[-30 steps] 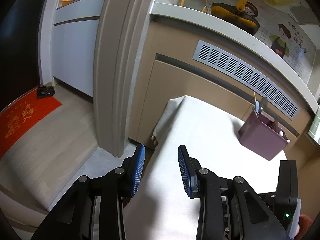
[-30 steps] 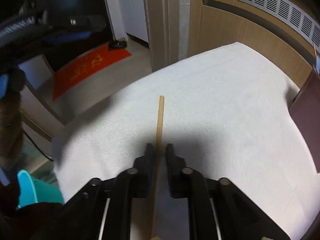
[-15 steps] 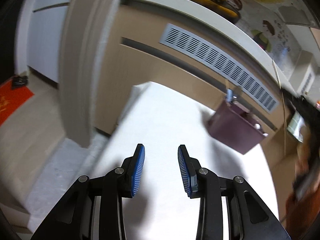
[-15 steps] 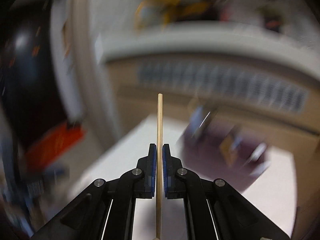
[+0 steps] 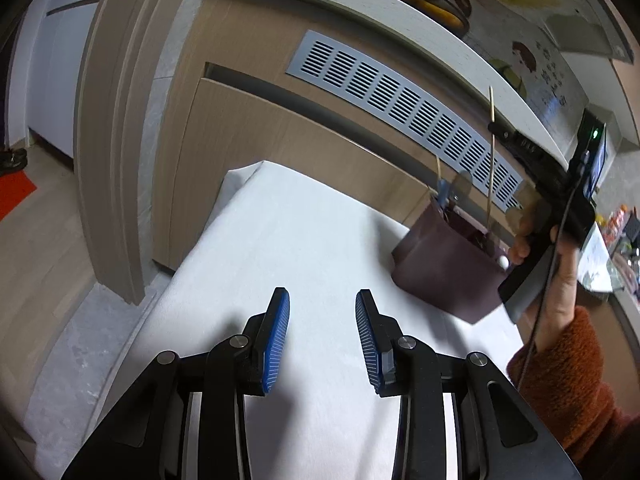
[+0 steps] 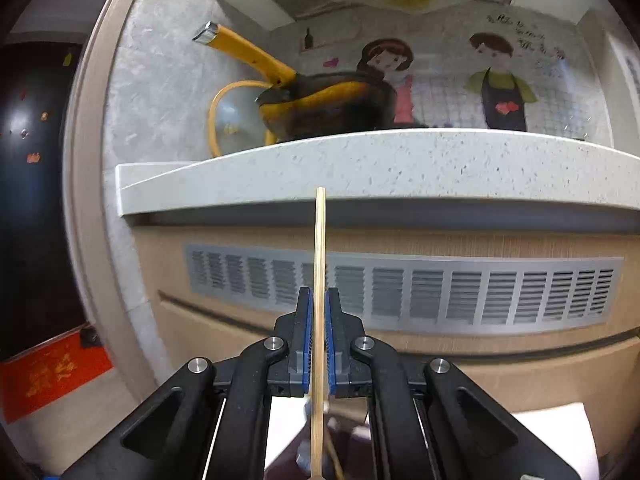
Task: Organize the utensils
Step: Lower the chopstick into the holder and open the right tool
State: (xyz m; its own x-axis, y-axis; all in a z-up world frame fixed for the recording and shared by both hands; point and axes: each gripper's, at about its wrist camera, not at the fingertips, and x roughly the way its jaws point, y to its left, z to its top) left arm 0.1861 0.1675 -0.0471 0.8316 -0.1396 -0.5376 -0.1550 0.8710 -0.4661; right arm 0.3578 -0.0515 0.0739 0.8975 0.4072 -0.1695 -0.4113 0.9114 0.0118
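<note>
My right gripper (image 6: 319, 300) is shut on a wooden chopstick (image 6: 320, 248) and holds it upright. In the left wrist view the right gripper (image 5: 498, 130) hangs above a dark purple utensil holder (image 5: 444, 268) on the white table (image 5: 288, 232), and the chopstick (image 5: 491, 160) reaches down into the holder's right side. The holder also contains several other utensils, including a metal one (image 5: 460, 188). My left gripper (image 5: 322, 332) is open and empty, low over the table, to the left and in front of the holder.
A tan cabinet with a grey vent grille (image 5: 400, 104) stands right behind the table under a speckled countertop (image 6: 380, 164). A yellow pan (image 6: 320, 100) sits on the counter. A door frame (image 5: 116, 120) is at the left, with floor and a red mat (image 6: 52, 376) below.
My right gripper lifted the chopstick off the table, swung it upright and carried it over the holder. My left gripper turned right so that the holder came closer.
</note>
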